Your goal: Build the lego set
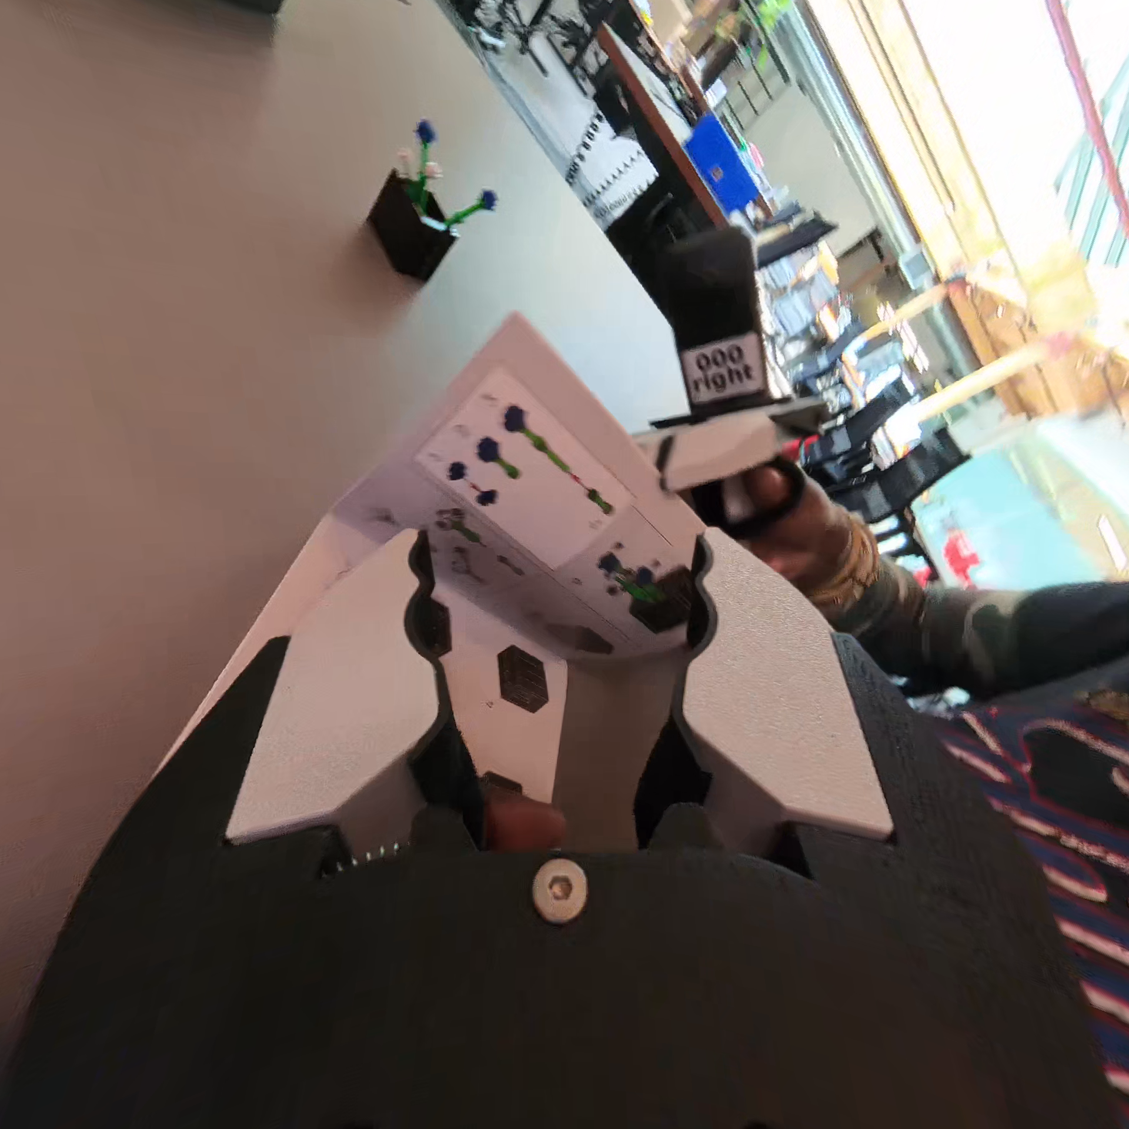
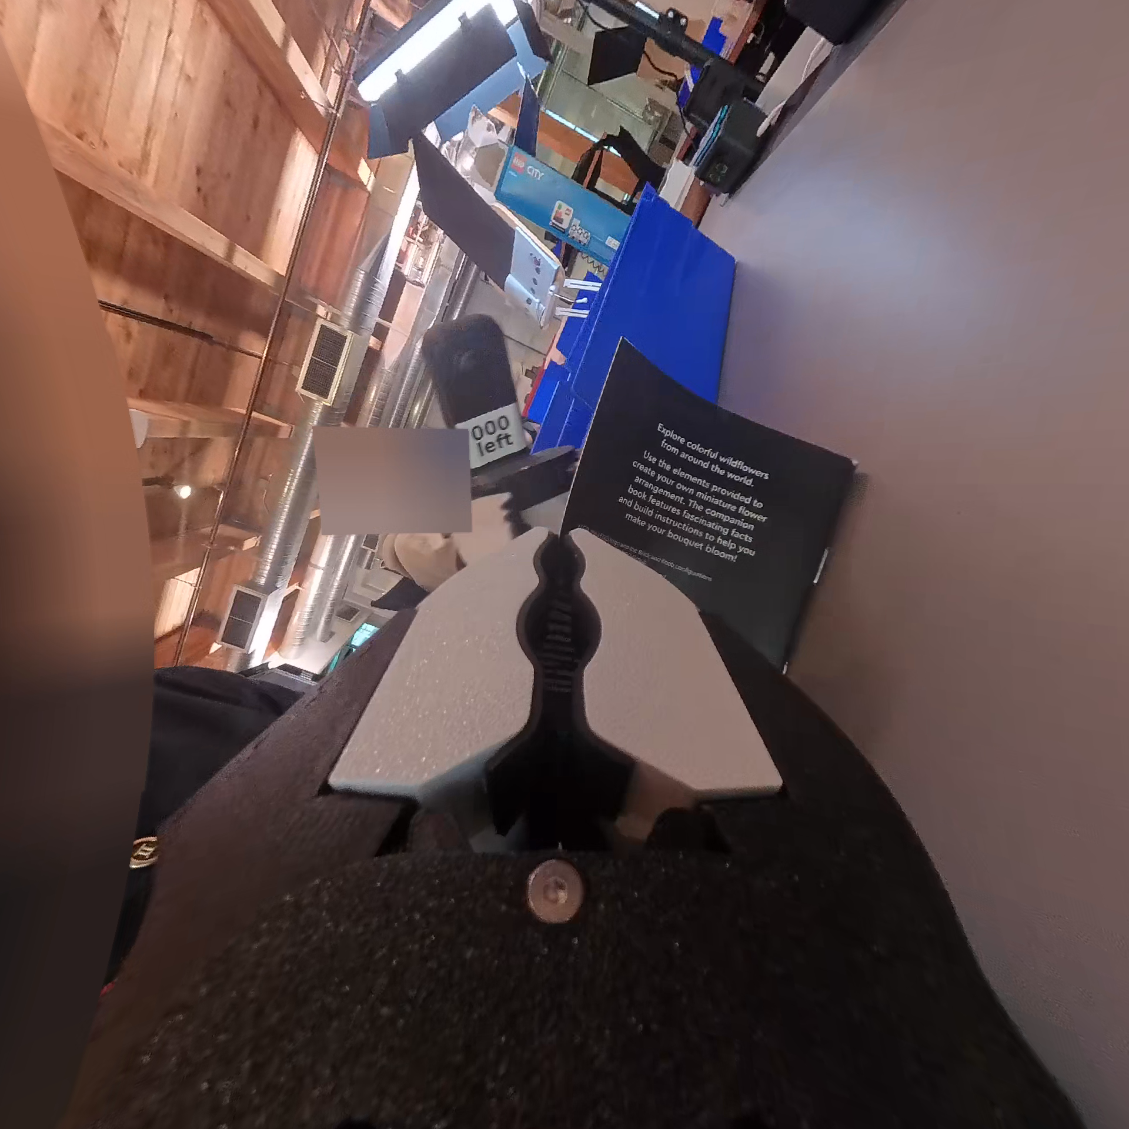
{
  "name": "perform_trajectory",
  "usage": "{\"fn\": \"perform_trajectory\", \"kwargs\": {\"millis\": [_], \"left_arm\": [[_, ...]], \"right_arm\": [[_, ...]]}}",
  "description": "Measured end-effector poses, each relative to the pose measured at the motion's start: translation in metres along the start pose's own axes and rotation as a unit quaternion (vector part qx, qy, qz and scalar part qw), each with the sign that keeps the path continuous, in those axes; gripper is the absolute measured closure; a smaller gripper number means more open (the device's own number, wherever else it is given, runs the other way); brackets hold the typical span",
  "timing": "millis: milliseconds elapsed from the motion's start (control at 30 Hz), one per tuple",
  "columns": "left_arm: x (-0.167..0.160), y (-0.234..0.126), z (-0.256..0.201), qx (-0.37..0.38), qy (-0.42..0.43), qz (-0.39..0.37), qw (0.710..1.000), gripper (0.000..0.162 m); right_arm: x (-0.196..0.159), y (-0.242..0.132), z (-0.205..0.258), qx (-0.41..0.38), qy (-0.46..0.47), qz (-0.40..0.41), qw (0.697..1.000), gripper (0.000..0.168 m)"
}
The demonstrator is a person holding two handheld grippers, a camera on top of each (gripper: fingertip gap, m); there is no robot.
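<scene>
Two hand-held grippers are seen at one instruction booklet [image 1: 531, 482], which is raised above the desk [image 1: 183, 366]. The left hand-held gripper [image 1: 559, 586] is spread wide, the open booklet lying between its fingers. The right hand-held gripper [image 2: 557, 537] is closed, seemingly pinching the booklet's dark cover edge. Beyond the booklet, a black pot of blue lego flowers [image 1: 421, 214] stands on the desk.
</scene>
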State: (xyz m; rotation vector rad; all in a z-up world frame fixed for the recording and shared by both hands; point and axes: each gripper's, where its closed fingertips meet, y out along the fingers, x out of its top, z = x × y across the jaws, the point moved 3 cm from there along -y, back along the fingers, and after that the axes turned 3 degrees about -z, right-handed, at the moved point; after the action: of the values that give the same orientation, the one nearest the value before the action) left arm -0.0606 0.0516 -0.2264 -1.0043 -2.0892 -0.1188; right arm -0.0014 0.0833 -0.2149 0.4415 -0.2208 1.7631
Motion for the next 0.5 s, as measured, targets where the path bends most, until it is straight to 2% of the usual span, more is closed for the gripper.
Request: {"fn": "perform_trajectory", "kwargs": {"millis": [67, 133, 233, 467, 500], "left_arm": [[-0.003, 0.004, 0.008, 0.002, -0.064, -0.017, 0.998, 0.079], [-0.006, 0.007, 0.007, -0.029, -0.126, -0.034, 0.991, 0.080], [-0.005, 0.004, 0.005, -0.041, -0.142, -0.047, 0.988, 0.083], [-0.008, 0.004, 0.006, -0.029, -0.131, -0.041, 0.990, 0.121], [-0.009, 0.004, 0.005, -0.031, -0.127, -0.040, 0.991, 0.134]], "right_arm": [[-0.009, 0.002, 0.003, 0.001, 0.001, -0.001, 1.000, 0.166], [-0.019, 0.004, 0.002, 0.004, 0.015, -0.005, 1.000, 0.166], [-0.028, 0.007, 0.000, 0.018, 0.053, -0.016, 0.998, 0.166], [-0.039, 0.012, -0.005, 0.034, 0.085, -0.025, 0.996, 0.164], [-0.039, 0.010, -0.006, 0.035, 0.089, -0.030, 0.995, 0.168]]}}
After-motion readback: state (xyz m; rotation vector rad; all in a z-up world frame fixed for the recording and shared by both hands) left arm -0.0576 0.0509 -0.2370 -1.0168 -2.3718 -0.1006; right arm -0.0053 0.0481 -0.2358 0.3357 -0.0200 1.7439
